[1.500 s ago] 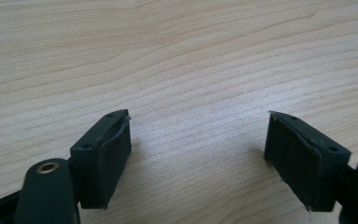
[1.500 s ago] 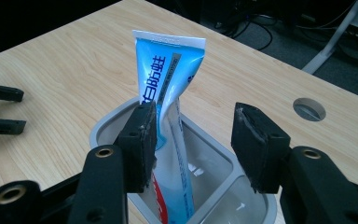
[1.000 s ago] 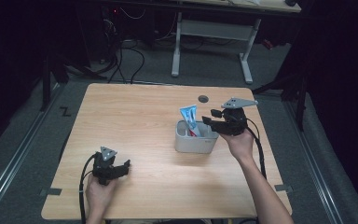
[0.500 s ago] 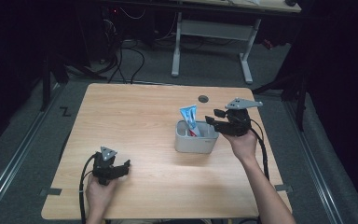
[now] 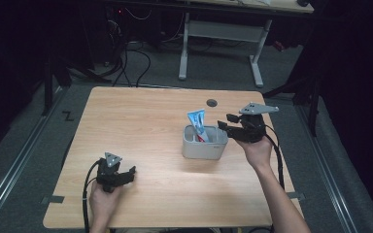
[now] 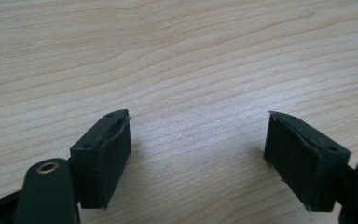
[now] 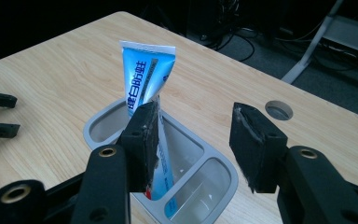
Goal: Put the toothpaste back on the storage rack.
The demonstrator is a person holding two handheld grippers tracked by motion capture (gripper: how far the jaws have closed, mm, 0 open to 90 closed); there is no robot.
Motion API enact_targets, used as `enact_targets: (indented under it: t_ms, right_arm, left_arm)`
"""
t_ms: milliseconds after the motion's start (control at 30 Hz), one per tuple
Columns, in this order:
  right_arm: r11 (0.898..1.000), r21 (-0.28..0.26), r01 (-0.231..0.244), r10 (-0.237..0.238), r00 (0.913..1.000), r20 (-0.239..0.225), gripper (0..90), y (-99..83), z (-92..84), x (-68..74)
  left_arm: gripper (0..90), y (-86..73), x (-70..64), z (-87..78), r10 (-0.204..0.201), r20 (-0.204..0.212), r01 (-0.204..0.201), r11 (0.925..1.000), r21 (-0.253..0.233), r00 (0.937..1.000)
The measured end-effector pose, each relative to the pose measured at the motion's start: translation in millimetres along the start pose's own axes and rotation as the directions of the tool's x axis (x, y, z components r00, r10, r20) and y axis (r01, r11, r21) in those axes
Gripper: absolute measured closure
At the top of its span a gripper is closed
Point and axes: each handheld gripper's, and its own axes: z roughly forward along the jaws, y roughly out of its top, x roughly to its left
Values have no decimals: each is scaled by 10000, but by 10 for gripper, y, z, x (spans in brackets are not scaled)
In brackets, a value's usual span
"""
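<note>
— High view first: where does the toothpaste tube (image 5: 197,124) stand?

— Upright in a grey holder (image 5: 203,149) right of the table's (image 5: 141,121) middle, leaning toward 11 o'clock.

— And the right gripper (image 5: 227,125)?

— At the holder's 3 o'clock, above its rim. Its own view shows the jaws parted with nothing between them, the tube (image 7: 145,93) just beyond the left jaw.

— The left gripper (image 5: 126,174)?

— Near the 7 o'clock corner, jaws spread wide over bare wood (image 6: 182,60), holding nothing.

Right claw (image 7: 193,144) open above grey holder (image 7: 223,175); blue toothpaste tube (image 7: 145,84) upright inside
</note>
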Motion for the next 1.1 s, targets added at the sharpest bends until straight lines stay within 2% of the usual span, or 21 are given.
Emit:
enact_targets:
  t_ms: [333,500,633,1100]
  right_arm:
    - [10000,-30,-44,44,9999,100,521,-14,-67,-24]
    - [9999,-85,-129,131,9997,213,526,-78,-84,-51]
    - [9991,-160,-383,388,9989,264,527,-134,-132,-101]
    - [9980,-303,-559,572,9974,436,527,-216,-250,-158]
  left_arm:
    - [233,0,0,0,-1,2,1,10000,0,10000]
    - [233,0,0,0,3,-1,-3,10000,2,10000]
    - [234,0,-3,2,22,-26,-22,10000,-3,10000]
    - [234,0,-2,2,13,-16,-13,10000,-9,10000]
